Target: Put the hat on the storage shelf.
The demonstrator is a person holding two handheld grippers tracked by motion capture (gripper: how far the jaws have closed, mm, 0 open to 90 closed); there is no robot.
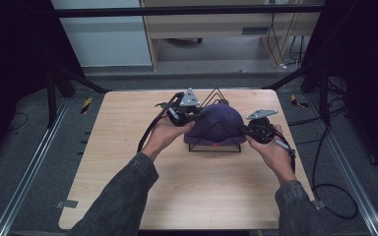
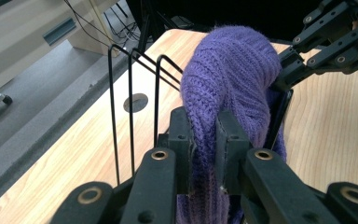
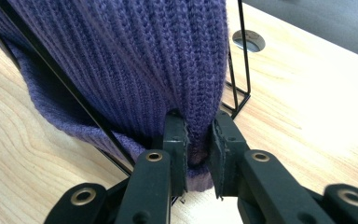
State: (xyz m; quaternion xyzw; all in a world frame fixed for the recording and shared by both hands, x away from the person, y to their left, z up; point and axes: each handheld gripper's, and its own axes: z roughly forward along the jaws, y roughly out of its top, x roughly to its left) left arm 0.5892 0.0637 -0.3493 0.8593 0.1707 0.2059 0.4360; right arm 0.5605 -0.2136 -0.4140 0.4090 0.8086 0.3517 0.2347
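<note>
Work in hand: I am drawing a purple knit hat down over a black wire rack that stands on the table.
Left gripper: my jaws are pinched tight on a fold of the hat's knit at its left edge; the wool bunches up between the pads.
Right gripper: clamped the same way on the hat's lower rim at the right side, with the rim poking out just under the pads.
Where the hat is: on the rack, near the middle of the table toward the far edge, stretched between my two grippers. In the high view its crown covers most of the wire triangles, and one wire peak sticks out behind it.
Done, as I judge it: the hat is over the rack and most of the way down; its dome looks rounded and filled out.
Left to do, as I judge it: the rim is not yet level. In the right gripper view it sags low at one side and a rack wire crosses in front of the knit, so that part is not seated cleanly. I would tug the rim even, then let go on both sides.
Cannot tell: whether the far side of the rim is down; it is hidden behind the crown.
</note>
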